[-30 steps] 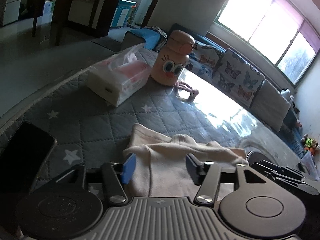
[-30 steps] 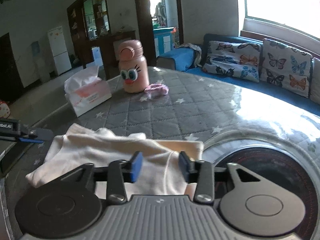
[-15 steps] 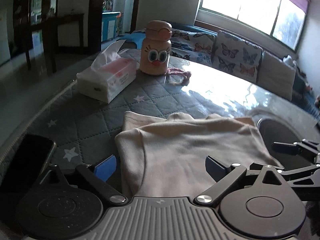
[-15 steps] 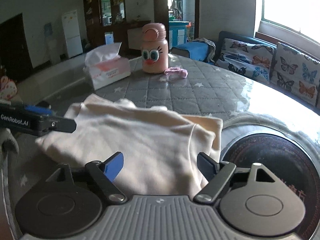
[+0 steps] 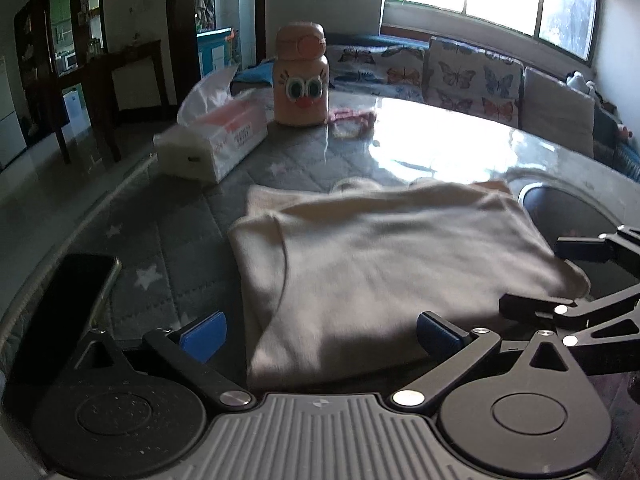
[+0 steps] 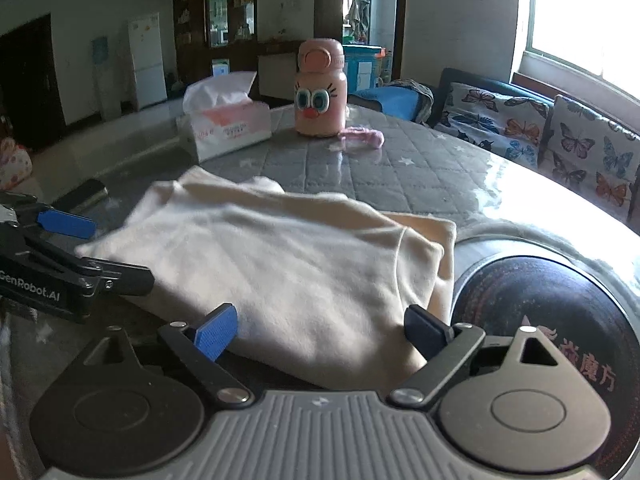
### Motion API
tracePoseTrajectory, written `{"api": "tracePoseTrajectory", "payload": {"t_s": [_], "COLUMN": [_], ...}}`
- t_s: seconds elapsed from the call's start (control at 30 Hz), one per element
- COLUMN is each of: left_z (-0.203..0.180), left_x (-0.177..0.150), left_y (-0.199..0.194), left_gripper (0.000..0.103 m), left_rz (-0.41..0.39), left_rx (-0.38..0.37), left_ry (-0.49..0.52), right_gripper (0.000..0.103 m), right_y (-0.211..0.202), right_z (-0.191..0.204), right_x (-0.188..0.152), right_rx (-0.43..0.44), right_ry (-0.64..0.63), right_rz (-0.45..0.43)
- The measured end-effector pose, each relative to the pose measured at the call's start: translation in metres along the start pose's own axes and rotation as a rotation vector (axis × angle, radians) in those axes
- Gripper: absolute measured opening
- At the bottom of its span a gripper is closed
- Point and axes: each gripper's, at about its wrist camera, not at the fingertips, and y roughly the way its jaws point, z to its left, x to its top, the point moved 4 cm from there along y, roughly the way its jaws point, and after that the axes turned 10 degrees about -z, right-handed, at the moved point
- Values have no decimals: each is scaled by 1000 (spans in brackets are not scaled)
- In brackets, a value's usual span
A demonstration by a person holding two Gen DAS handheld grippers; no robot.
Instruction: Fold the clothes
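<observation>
We work on the quilted table (image 5: 188,248), where the cream garment (image 5: 384,264) lies folded into a flat, layered rectangle near our edge. We judge a fold just laid; next we likely need to re-grip an edge or square the stack. Our left gripper (image 5: 320,334) and right gripper (image 6: 320,330) both gape wide, holding nothing.

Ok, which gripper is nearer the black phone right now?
Left. The left gripper has the phone lying right beside its left finger. The right gripper sits across the folded cream garment, on the side away from the phone.
</observation>
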Motion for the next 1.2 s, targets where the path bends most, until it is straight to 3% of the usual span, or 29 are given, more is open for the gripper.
{"api": "tracePoseTrajectory", "payload": {"t_s": [0.13,0.3,0.43,0.63,0.83,1.2], "left_z": [2,16,26,29,32,34], "left_x": [-3,11,9,-1,3,-2], "left_y": [-6,-15,-5,0,-6,-5], "left_gripper": [103,103,103,103,103,103], "left_rz": [-10,-76,-54,-37,-55,-36], "left_rx": [-4,26,55,23,-1,-21], "left_ry": [-8,-27,-31,-31,-40,-43], "right_gripper": [92,96,96,96,97,98], "right_y": [-7,-8,2,13,4,6], "right_z": [1,6,15,26,30,46], "right_x": [4,18,19,6,15,13], "right_rx": [-7,-4,-9,-13,-25,-28], "right_ry": [-2,-19,-42,-81,-96,-160], "right_rz": [-21,-53,-48,-14,-54,-51]}}
